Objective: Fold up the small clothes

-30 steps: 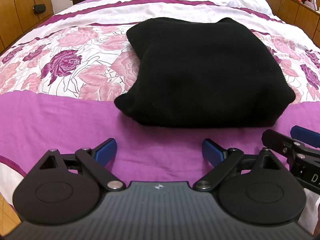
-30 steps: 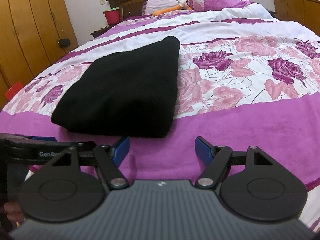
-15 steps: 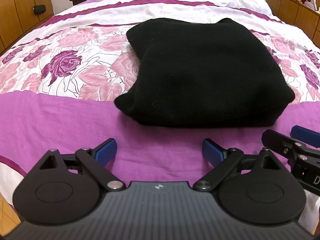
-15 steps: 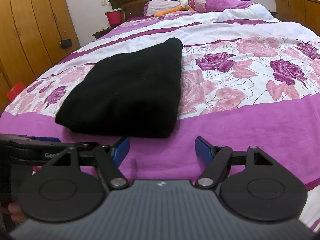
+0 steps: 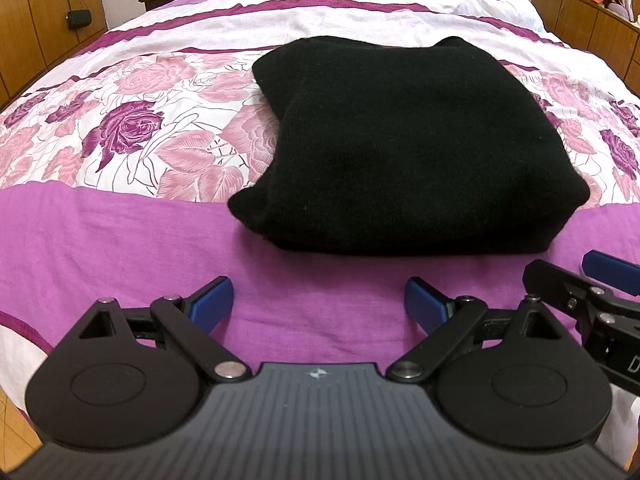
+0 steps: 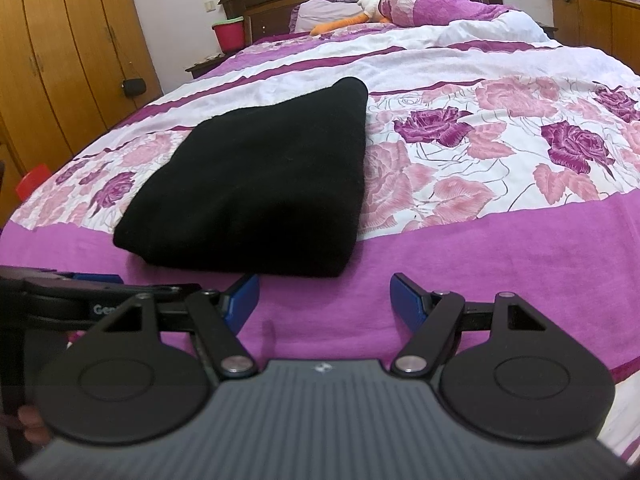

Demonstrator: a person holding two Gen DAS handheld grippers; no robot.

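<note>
On the near purple band of the floral bedspread, we find the folded black knitted garment lying unmoved. Left gripper and right gripper, fingers apart and empty, have drawn slightly back; folding appears complete.

Ahead and slightly left of the wide-open right gripper, a folded black garment lies on the floral purple bedspread, with the left gripper at the tool's left edge.
</note>
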